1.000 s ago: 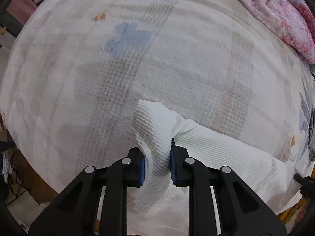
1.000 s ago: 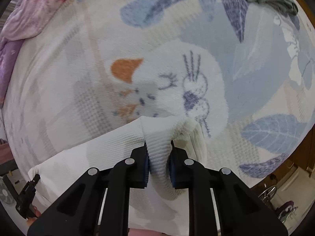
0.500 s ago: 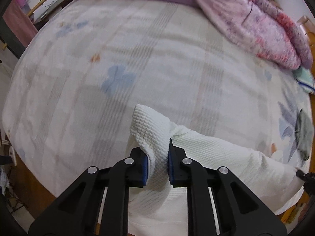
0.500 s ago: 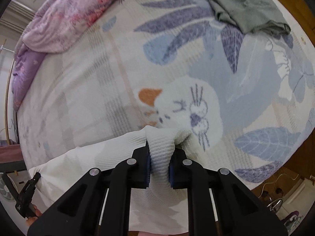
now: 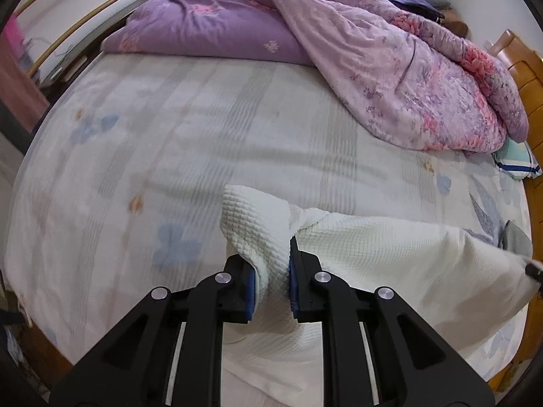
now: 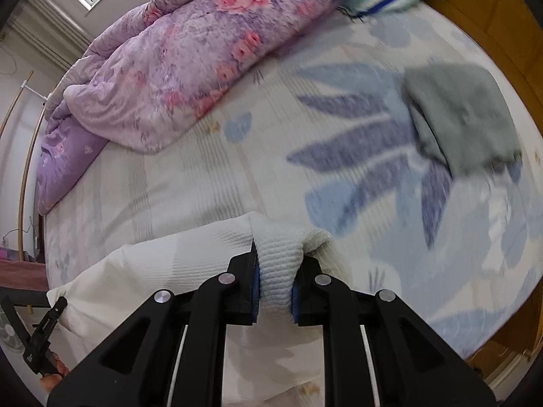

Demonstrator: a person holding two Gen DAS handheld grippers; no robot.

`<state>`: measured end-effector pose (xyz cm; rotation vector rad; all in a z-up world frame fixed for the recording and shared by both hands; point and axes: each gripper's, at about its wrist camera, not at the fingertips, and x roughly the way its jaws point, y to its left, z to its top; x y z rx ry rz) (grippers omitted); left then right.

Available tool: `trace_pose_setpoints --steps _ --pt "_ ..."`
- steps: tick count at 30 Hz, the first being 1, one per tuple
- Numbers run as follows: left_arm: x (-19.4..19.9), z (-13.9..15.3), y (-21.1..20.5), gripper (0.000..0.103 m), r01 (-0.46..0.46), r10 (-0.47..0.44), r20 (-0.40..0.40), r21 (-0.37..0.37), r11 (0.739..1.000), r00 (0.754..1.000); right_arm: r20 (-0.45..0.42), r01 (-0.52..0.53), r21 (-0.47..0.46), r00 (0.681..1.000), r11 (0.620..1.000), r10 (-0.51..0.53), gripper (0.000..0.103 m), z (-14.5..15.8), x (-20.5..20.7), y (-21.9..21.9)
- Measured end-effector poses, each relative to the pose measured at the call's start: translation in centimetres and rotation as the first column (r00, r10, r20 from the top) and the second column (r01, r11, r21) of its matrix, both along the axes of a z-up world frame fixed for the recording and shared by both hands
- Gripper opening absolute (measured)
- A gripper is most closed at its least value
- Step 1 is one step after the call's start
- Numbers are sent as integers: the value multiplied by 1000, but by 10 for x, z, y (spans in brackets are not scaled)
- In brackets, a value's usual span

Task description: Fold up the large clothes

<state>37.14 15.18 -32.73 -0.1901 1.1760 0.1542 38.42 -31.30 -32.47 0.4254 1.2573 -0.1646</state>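
the white waffle-knit garment hangs stretched above the bed, its long axis running from the left gripper to the right gripper. both point steeply down at the bed, jaws narrow, each pinching a bunched corner of it.

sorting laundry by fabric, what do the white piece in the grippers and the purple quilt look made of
White garment: probably cotton waffle knit, matte, judging by its grid of small raised squares. Purple quilt: padded, smooth printed cloth with a slight sheen and puffy folds; fibre unclear.
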Motion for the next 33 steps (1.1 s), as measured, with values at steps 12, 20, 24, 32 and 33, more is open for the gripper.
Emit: trace_pose_setpoints --steps 12,20,24,32,33 --pt "38 -79 26 76 -13 22 -238 40 999 971 -128 15 -120 991 993 -30 73 -58 40 -7" --pt "-23 -106 26 77 -23 32 -355 32 999 934 -282 39 -64 958 997 -55 73 -92 -37 -10" --pt "-50 -122 7 85 -33 19 -409 -26 999 912 -355 36 -52 933 998 -53 78 -105 -71 0" --pt "-90 -158 -30 87 -108 57 -569 -57 993 820 -445 21 30 896 999 -5 79 -118 -123 25" --pt "-94 -163 -34 87 -139 70 -582 -75 987 810 -451 14 39 893 999 5 79 -119 -128 27"
